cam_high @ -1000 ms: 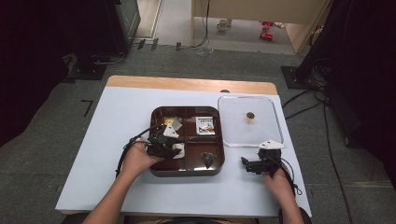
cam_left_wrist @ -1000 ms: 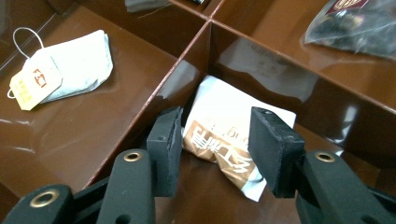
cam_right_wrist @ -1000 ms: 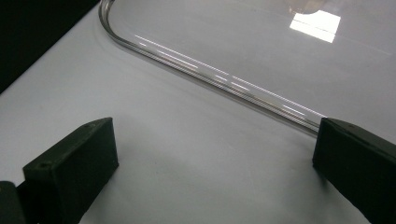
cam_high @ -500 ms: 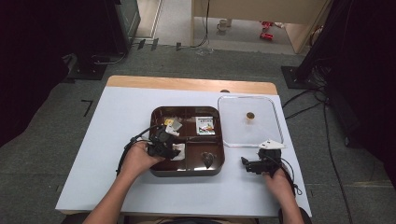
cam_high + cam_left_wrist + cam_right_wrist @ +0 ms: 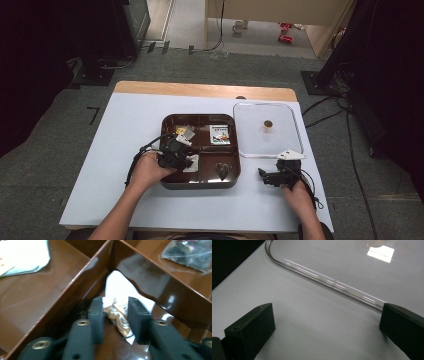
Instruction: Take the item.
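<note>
High view: the left gripper (image 5: 176, 154) reached into the near-left compartment of the brown divided tray (image 5: 200, 183) on the counter (image 5: 125, 125), at a white packet (image 5: 192, 163); the right gripper (image 5: 278, 175) rested on the counter near the clear lid (image 5: 268, 107).

Left gripper view: the jaws had just been closing and stood narrow, pinching the crumpled white-and-brown sachet (image 5: 119, 312) low in the corner beside the divider wall (image 5: 75, 290).

Right gripper view: the jaws stood wide with nothing between them, the lid's rim (image 5: 329, 282) just ahead.

Doing it well: likely best to keep the pinch firm and lift straight up — clear of the divider — before carrying the sachet sideways.
</note>
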Available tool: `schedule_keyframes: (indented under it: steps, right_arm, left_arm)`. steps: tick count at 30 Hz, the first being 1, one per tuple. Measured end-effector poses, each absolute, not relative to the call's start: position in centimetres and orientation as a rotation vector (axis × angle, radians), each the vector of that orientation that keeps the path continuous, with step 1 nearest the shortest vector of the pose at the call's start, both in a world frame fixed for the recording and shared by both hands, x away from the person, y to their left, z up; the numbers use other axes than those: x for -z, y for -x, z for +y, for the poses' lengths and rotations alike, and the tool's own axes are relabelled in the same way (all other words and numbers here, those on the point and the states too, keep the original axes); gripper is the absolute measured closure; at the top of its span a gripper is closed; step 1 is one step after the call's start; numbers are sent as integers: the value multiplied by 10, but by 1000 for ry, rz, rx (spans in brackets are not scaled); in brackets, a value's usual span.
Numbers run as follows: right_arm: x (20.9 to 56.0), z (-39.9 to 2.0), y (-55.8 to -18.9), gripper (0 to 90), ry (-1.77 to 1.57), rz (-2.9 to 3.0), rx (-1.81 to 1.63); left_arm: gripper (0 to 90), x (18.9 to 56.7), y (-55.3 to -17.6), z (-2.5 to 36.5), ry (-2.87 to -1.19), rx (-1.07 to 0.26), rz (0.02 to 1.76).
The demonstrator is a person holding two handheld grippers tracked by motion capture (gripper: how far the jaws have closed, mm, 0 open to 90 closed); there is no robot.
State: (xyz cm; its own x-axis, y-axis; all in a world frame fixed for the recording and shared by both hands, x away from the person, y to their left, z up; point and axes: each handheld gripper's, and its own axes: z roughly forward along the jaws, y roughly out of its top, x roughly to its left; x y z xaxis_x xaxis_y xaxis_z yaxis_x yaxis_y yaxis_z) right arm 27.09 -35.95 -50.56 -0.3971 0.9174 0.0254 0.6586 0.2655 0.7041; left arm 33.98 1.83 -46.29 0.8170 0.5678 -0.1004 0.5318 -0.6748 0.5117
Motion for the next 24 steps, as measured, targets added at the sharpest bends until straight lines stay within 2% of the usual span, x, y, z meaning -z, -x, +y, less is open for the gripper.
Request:
schedule_keyframes:
  steps: [7, 24]
  right_arm:
    - [506, -360, -271, 0, -1431, 2154, -908]
    - [506, -360, -271, 0, -1431, 2154, -908]
  left_arm:
    - [808, 462, -338, 21, -2429, -101, 844]
    - [815, 456, -333, 34, -2352, -147, 792]
